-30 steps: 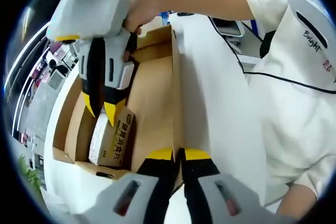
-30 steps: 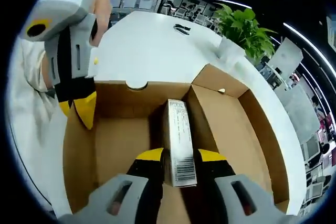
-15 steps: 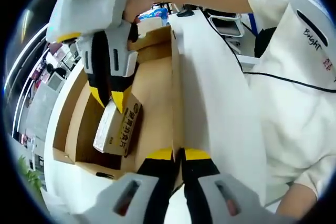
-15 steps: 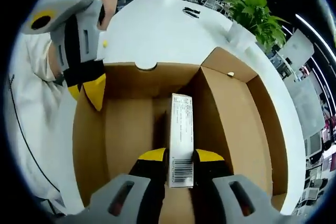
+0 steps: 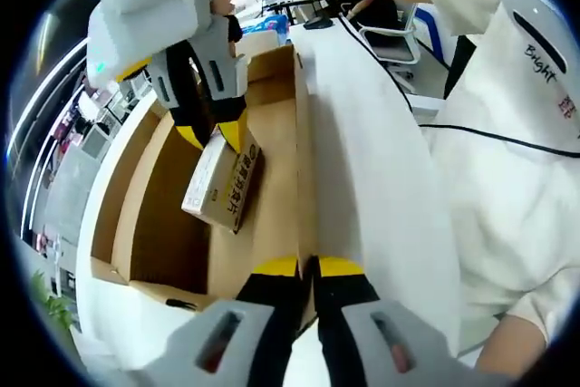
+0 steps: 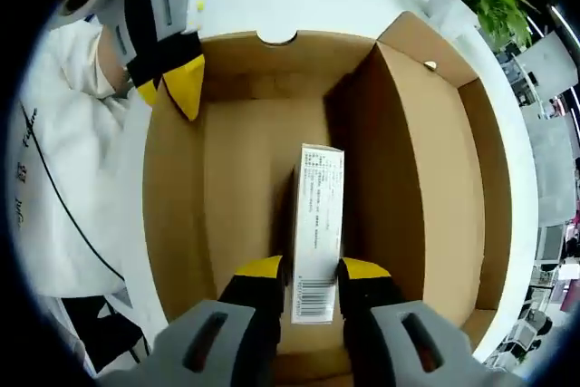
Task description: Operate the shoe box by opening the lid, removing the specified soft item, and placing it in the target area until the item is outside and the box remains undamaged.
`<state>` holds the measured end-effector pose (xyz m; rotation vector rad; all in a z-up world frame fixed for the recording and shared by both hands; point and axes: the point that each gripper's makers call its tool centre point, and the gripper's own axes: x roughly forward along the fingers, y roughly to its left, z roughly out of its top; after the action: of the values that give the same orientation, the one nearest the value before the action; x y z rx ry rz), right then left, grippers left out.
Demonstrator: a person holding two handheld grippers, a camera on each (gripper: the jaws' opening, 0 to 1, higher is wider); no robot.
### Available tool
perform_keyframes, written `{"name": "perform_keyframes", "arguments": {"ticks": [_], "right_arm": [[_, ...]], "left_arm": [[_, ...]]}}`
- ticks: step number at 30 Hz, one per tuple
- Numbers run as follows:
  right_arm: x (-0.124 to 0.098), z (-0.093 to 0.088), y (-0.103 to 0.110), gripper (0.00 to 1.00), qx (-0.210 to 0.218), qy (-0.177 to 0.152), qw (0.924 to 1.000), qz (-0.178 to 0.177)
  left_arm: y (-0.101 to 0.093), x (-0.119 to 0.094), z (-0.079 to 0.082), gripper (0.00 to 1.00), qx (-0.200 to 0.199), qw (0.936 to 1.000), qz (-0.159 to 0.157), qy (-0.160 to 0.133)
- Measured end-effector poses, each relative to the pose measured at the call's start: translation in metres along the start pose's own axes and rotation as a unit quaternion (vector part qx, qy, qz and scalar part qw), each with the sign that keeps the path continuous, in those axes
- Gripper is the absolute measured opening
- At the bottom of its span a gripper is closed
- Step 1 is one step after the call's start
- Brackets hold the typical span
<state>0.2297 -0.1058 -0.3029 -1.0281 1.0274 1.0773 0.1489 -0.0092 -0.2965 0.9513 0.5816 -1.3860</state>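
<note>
Cardboard shoe box (image 6: 426, 178) open, white lid (image 5: 362, 160) beside; my right claw (image 6: 313, 271) clamps small carton (image 6: 315, 224), my left claw (image 5: 306, 267) pinches box wall, jaws closed

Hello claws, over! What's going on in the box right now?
Right claw shut on small packet, above open shoe box. Left claw shut on box wall. Nothing in the way.

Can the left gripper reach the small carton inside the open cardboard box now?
Probably not now. The left gripper is shut on the brown cardboard box's side wall, while the right gripper already holds the small printed carton above the floor.
</note>
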Motion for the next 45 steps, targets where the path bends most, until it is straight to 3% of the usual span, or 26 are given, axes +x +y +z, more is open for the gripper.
{"name": "perform_keyframes", "arguments": {"ticks": [7,14,23,26,34,35,36,38,40,43,45], "right_arm": [[0.011,0.008,-0.009,0.26,0.012,0.017,0.9998,0.003],[0.036,-0.003,-0.005,0.24,0.021,0.045,0.9984,0.025],[0.043,-0.001,0.001,0.22,0.021,0.041,0.9984,0.033],[0.043,-0.001,0.001,0.22,-0.002,0.052,0.9986,-0.005],[0.046,-0.003,-0.001,0.22,0.054,0.082,0.9952,-0.004],[0.045,-0.003,0.0,0.22,0.07,0.085,0.9938,-0.012],[0.046,-0.003,0.0,0.22,0.081,0.082,0.9933,-0.011],[0.047,-0.001,-0.002,0.22,0.049,0.063,0.9968,-0.007],[0.045,-0.003,-0.001,0.22,0.066,0.057,0.9962,-0.002],[0.045,-0.003,-0.001,0.22,0.089,0.039,0.9953,0.001],[0.045,-0.003,-0.001,0.22,0.088,0.03,0.9957,0.0]], "left_arm": [[0.0,0.003,0.001,0.05,0.007,0.9999,0.002,-0.015],[0.001,0.004,0.002,0.05,-0.004,1.0,-0.005,-0.008],[0.003,0.007,-0.002,0.06,-0.018,0.9996,-0.007,0.023],[0.005,0.007,-0.002,0.07,-0.016,0.999,0.009,0.041],[0.007,0.006,-0.003,0.09,-0.008,0.9978,0.026,0.06],[0.012,0.001,-0.006,0.1,0.015,0.9955,0.044,0.083],[0.012,-0.002,-0.006,0.09,0.019,0.9944,0.049,0.091],[0.011,-0.007,-0.005,0.09,0.007,0.9943,0.053,0.093],[0.011,-0.012,-0.003,0.08,-0.021,0.995,0.052,0.083],[0.01,-0.011,-0.005,0.07,-0.019,0.9956,0.047,0.079],[0.009,-0.011,-0.004,0.07,0.003,0.9963,0.045,0.072]]}}
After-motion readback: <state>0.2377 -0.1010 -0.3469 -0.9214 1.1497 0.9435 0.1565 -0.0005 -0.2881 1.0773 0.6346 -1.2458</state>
